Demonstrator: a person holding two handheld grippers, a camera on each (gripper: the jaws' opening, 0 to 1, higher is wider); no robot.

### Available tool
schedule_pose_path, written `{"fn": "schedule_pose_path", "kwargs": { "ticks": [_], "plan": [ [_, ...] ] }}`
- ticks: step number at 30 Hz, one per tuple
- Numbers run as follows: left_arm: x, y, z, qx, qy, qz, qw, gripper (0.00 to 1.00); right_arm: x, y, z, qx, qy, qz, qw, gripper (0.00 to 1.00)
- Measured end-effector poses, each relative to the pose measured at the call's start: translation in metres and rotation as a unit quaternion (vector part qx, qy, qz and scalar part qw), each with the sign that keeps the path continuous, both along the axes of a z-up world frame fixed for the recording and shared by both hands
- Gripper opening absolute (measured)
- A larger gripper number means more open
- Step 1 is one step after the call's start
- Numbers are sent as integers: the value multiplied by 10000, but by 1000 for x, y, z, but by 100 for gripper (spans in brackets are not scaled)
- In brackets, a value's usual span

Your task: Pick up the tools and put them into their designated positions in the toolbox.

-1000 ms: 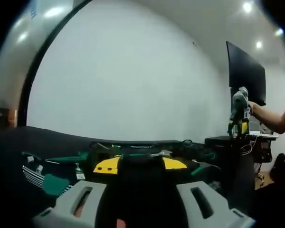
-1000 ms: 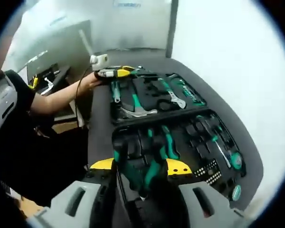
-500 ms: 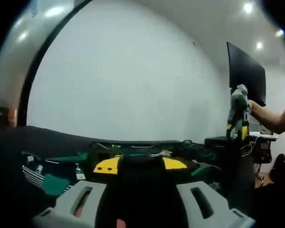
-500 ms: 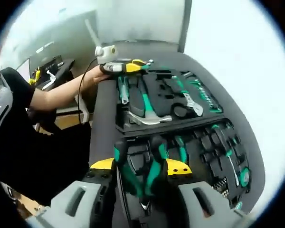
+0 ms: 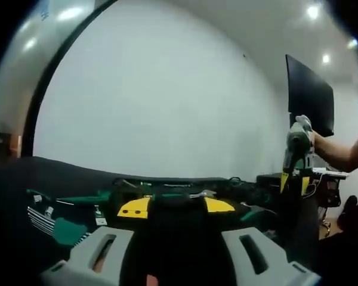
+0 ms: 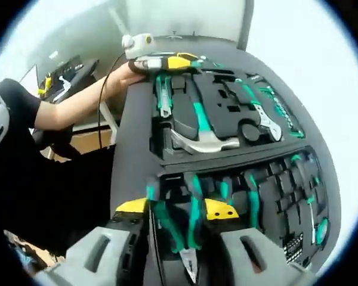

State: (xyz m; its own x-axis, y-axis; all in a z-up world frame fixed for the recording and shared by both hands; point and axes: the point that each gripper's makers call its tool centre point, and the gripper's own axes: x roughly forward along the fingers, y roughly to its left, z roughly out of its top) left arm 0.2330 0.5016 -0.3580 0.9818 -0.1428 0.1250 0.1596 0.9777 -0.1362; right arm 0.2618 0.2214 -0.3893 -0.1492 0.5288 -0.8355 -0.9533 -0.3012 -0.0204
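The open black toolbox (image 6: 134, 143) lies below me with foam-cut slots. Its far half holds a hammer (image 6: 204, 140), an adjustable wrench (image 6: 264, 117) and a green-handled tool (image 6: 163, 95). Its near half holds green-handled screwdrivers (image 6: 252, 199) and a bit set (image 6: 295, 243). My right gripper (image 6: 178, 210) is shut on green-handled pliers (image 6: 190, 233), their nose pointing back at the camera, just above the near half's left slots. The right gripper (image 5: 295, 180) also hangs at the right of the left gripper view. My left gripper (image 5: 176, 206) rests low at the toolbox's far edge, dark between its jaws; a hand holds it (image 6: 164, 62).
The toolbox sits on a dark table (image 6: 126, 119) beside a white wall (image 5: 167, 101). A person's arm (image 6: 77, 101) reaches across the table's left edge. A monitor (image 5: 309, 92) and a desk with clutter (image 5: 328, 173) stand beyond the table.
The right gripper has come down closer to the toolbox with the pliers; in the left gripper view it has sunk lower. The left gripper has stayed put.
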Motion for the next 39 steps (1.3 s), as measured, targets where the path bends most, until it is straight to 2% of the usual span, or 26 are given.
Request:
{"fn": "schedule_pose_path", "kwargs": {
  "ticks": [3, 6, 8, 10, 11, 12, 13, 14, 15, 17, 18, 20, 22, 23, 24, 25, 26, 27, 28, 30, 32, 34, 35, 37, 38, 39],
  "plan": [
    [-1, -1, 1, -9, -27, -11, 10000, 33, 0, -6, 8, 66, -167, -30, 9998, 29],
    [-1, -3, 1, 46, -47, -14, 10000, 33, 11, 3, 39, 885, -162, -457, 9949, 29],
    [-2, -6, 3, 142, -69, -18, 9999, 33, 16, 7, 60, 1620, -177, -731, 9839, 29],
    [-4, -11, 6, 334, -126, -15, 9994, 33, 17, 8, 85, 2650, -551, -713, 9600, 29],
    [-6, -18, 8, 427, -148, -25, 9990, 33, 19, 6, 100, 3362, -748, -745, 9358, 29],
    [-9, -25, 10, 567, -162, -44, 9983, 33, 22, 2, 107, 3740, -808, -839, 9201, 29],
    [-9, -27, 12, 692, -183, -39, 9974, 33, 29, -8, 115, 4270, -995, -924, 8940, 29],
    [-9, -30, 16, 855, -203, 3, 9961, 32, 31, -12, 117, 4454, -1039, -950, 8842, 29],
    [-8, -36, 16, 1124, -157, -18, 9935, 32, 46, -25, 120, 4814, -1083, -1292, 8601, 30],
    [-2, -54, 17, 1731, 60, -16, 9849, 37, 68, -52, 108, 4843, -1095, -2030, 8440, 30],
    [3, -68, 22, 2125, 132, 10, 9771, 38, 74, -62, 106, 4896, -1188, -2230, 8345, 30],
    [9, -105, 30, 2181, 75, -435, 9749, 38, 69, -78, 108, 5358, -1102, -2520, 7983, 30],
    [14, -134, 35, 2096, 114, -782, 9746, 38, 59, -86, 94, 5359, -1038, -2465, 8008, 30],
    [16, -157, 39, 2223, 7, -1106, 9687, 38, 56, -89, 91, 5398, -1171, -2428, 7975, 30],
    [18, -180, 38, 2332, 47, -1424, 9619, 38, 55, -92, 88, 5351, -1562, -2269, 7986, 30],
    [18, -189, 32, 2427, 252, -1572, 9569, 38, 60, -95, 84, 5263, -1738, -2296, 8001, 30],
    [18, -205, 22, 2567, 506, -1804, 9482, 36, 68, -98, 82, 5196, -1897, -2447, 7963, 30],
    [15, -221, 20, 2388, 522, -2133, 9459, 34, 73, -100, 83, 5229, -1963, -2522, 7902, 29],
    [8, -240, 20, 2015, 547, -2526, 9448, 32, 80, -101, 87, 5339, -2019, -2636, 7776, 29],
    [5, -252, 26, 1635, 445, -2719, 9473, 31, 90, -100, 90, 5364, -2251, -2685, 7678, 29],
    [5, -256, 24, 1713, 563, -2683, 9463, 26, 112, -100, 88, 5284, -2461, -2723, 7656, 29],
    [6, -252, 16, 1921, 878, -2584, 9427, 26, 117, -98, 91, 5320, -2723, -2678, 7557, 28],
    [-1, -264, 16, 1801, 885, -2909, 9355, 26, 121, -101, 97, 5524, -2726, -2771, 7374, 27],
    [-6, -269, 1, 1719, 1395, -3115, 9241, 26, 134, -115, 98, 5908, -2167, -3197, 7084, 27],
    [-3, -267, -2, 1704, 1474, -3081, 9243, 26, 136, -121, 100, 5905, -2255, -3238, 7040, 27],
    [-1, -266, -7, 1672, 1581, -3101, 9224, 25, 139, -127, 100, 5951, -2047, -3357, 7009, 27]
  ]
}}
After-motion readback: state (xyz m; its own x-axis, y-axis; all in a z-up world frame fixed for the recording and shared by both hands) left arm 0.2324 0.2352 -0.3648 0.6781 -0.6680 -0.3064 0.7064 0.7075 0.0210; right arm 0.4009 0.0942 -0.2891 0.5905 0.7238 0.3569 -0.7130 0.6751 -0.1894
